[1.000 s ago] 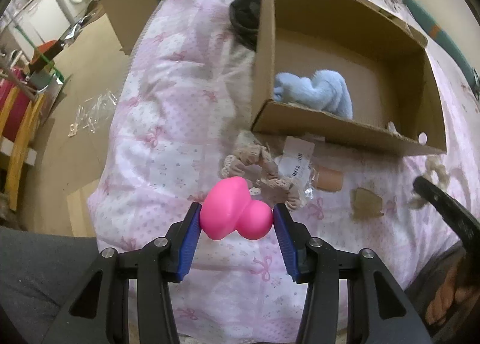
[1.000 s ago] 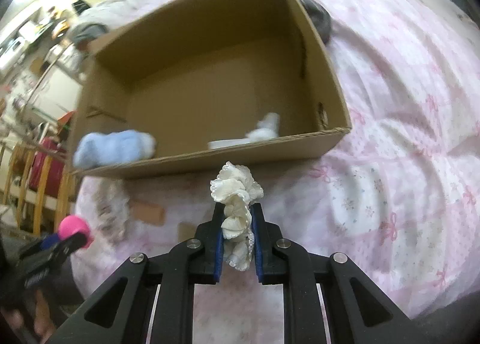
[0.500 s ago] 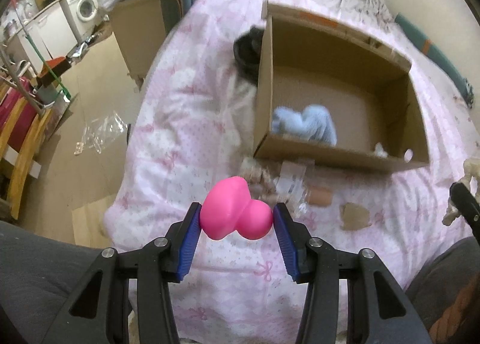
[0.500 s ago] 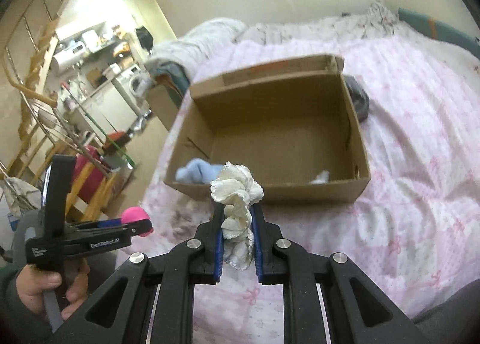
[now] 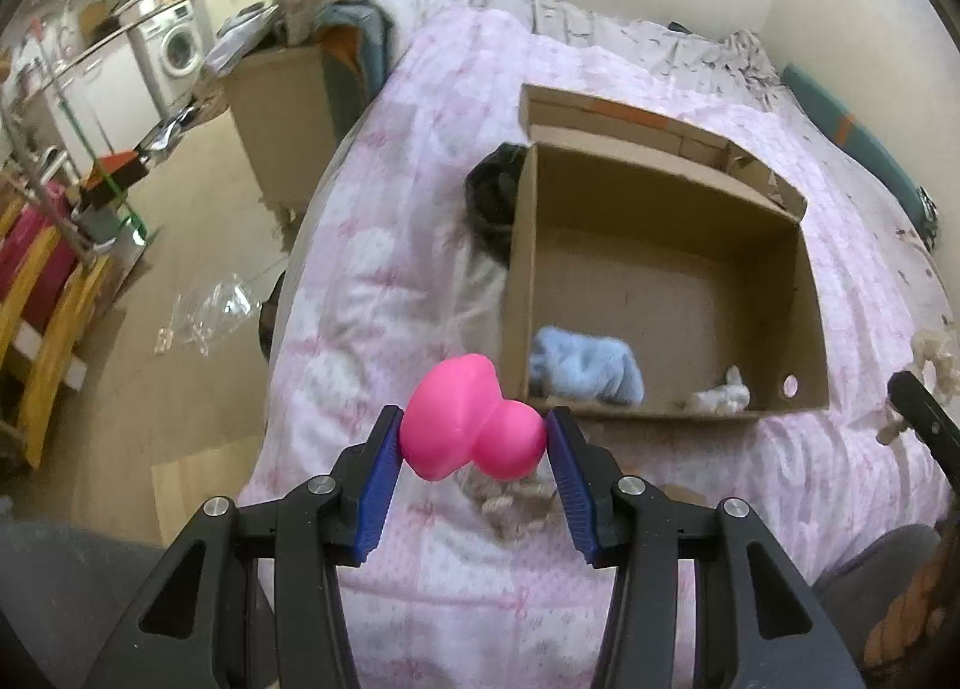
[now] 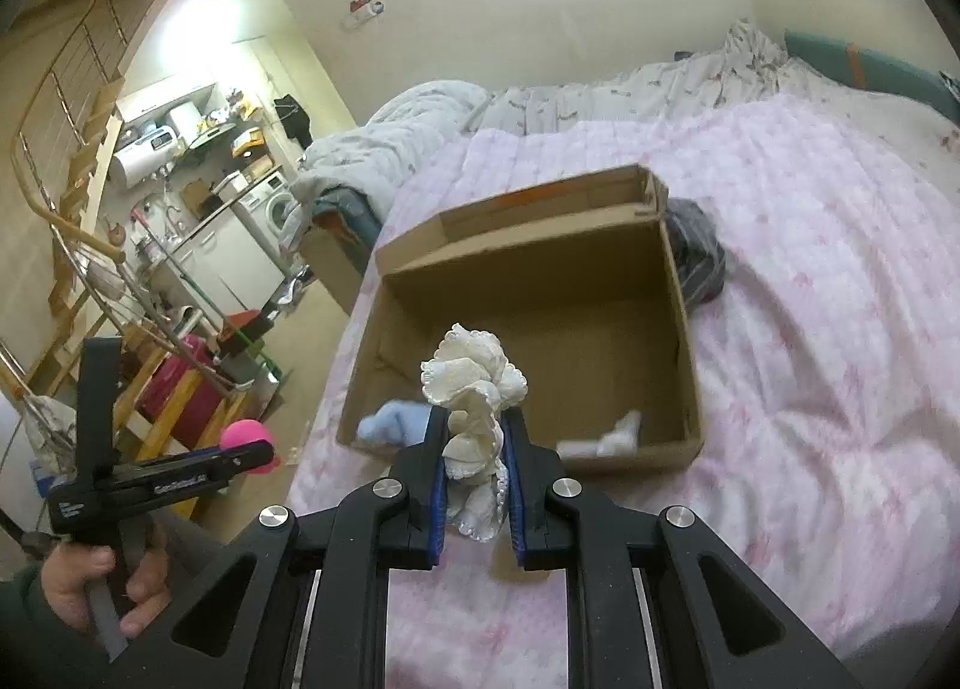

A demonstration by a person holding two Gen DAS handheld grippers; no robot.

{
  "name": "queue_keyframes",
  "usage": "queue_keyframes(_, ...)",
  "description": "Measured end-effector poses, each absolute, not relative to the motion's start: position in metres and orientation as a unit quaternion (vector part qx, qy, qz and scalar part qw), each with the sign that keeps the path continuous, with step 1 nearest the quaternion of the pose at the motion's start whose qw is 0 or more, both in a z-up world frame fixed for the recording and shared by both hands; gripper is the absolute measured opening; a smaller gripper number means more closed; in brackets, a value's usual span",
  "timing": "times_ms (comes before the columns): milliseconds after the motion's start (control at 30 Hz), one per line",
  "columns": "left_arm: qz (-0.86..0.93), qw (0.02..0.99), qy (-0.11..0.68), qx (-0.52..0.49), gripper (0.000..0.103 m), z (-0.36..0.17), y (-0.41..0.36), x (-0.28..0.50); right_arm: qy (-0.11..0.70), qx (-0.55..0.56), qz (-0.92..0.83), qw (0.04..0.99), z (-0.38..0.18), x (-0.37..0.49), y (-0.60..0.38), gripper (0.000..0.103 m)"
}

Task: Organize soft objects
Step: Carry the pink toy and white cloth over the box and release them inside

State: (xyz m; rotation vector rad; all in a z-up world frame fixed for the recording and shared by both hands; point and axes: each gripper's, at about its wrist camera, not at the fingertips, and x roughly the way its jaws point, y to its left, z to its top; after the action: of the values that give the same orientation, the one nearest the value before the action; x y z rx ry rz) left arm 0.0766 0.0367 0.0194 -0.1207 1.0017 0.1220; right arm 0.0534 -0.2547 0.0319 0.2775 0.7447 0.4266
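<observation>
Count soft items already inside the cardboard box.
2: a blue fluffy piece in the near-left corner of the cardboard box, a small white piece along the near wall. Others may be hidden.

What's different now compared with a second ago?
Both grippers rose and drew back from the cardboard box, so more of the room shows. The left gripper still grips the pink toy, the right gripper the cream scrunchie. Nothing was released.
</observation>
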Motion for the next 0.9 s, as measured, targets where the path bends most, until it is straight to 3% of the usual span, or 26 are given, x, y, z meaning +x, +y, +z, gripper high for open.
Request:
queue_keyframes(400, 0.033, 0.888, 0.459, -0.017, 0.045, 0.028, 0.01, 0.132, 0.369, 0.128, 0.186, 0.902, 0.017, 0.112, -0.258, 0.018)
queue_keyframes(633, 0.002, 0.887, 0.46, -0.031, 0.045, -0.006, -0.004, 0.153, 0.431, 0.175, 0.157, 0.871, -0.029, 0.135, -0.271, 0.018)
queue_keyframes(900, -0.01, 0.891, 0.453, -0.035, 0.045, -0.025, -0.004, 0.159, 0.438, 0.183, 0.151, 0.867, -0.039, 0.135, -0.271, 0.018)
